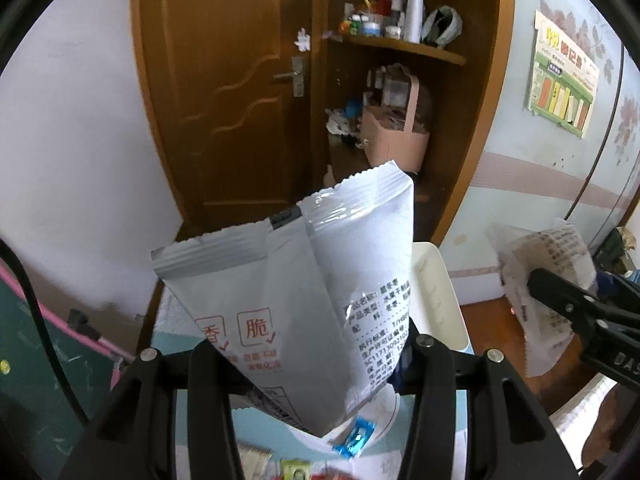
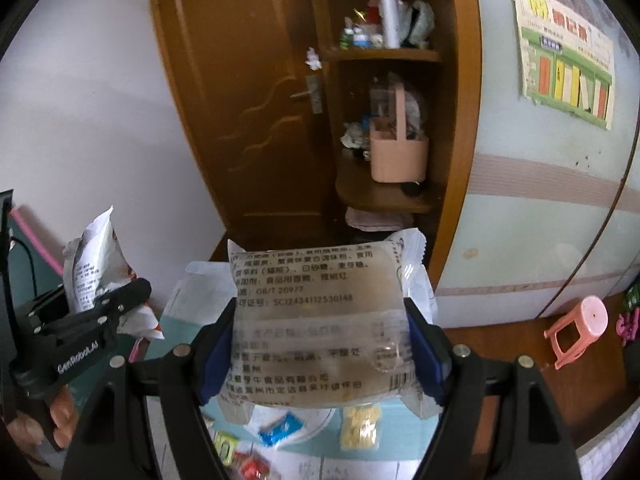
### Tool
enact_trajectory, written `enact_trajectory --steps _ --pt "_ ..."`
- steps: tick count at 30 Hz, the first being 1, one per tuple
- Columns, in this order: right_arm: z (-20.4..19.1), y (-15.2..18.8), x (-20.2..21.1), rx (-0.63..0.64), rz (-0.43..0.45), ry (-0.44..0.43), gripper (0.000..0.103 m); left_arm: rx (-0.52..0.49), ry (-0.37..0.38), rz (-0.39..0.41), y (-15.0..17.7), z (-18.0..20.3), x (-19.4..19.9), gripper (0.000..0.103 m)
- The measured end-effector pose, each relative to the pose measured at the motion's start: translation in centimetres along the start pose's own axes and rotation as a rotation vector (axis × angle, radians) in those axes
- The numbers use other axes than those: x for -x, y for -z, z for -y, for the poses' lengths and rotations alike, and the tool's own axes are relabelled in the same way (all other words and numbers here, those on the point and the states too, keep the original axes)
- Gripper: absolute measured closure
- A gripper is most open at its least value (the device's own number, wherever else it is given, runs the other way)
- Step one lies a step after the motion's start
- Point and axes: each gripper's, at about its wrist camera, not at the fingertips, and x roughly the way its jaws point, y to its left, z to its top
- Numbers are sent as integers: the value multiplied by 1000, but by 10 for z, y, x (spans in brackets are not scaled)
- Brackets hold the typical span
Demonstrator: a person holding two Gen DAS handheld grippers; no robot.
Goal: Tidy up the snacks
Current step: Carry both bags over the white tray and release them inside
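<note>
My left gripper (image 1: pixel 308 364) is shut on a white snack bag (image 1: pixel 296 280) with red Chinese print, held upright above the table; it also shows in the right wrist view (image 2: pixel 94 268). My right gripper (image 2: pixel 320 344) is shut on a clear pastry packet (image 2: pixel 320 320) with black print, held flat between the blue pads (image 2: pixel 426 352); it also shows in the left wrist view (image 1: pixel 536 280). Below lie small snacks: a blue candy (image 1: pixel 354 438), a blue wrapper (image 2: pixel 280 430) and a yellow cracker pack (image 2: pixel 360 426). A white bin (image 1: pixel 436 292) stands behind the white bag.
A brown door (image 2: pixel 248 100) and wooden corner shelves with a pink caddy (image 2: pixel 396 152) stand ahead. A pink stool (image 2: pixel 576 328) is on the floor at right. A poster (image 2: pixel 564 52) hangs on the wall. Papers (image 2: pixel 328 468) cover the light blue table.
</note>
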Motion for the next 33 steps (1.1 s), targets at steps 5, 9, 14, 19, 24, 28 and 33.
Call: enact_trajectory --steps 5,9,14,19,24,28,33 --pt "15 -15 -66 -48 -69 27 27 -29 -2 -55 -9 11 -68 56" --pt "27 -13 -117 -82 -149 56 26 -60 -7 -113 -8 18 -121 56" --pt "34 0 -164 -97 -234 73 26 -78 -9 -182 6 22 -161 56" --pt "38 13 -195 -117 -313 66 25 -103 -11 -221 16 24 -184 46" --pt "43 20 -205 -136 -348 70 24 -114 -29 -220 18 25 -187 14" --pt "43 17 -198 -143 -313 73 23 -79 0 -250 17 17 -189 13" --pt "38 15 -183 -127 -280 59 21 -72 5 -243 18 14 -181 13"
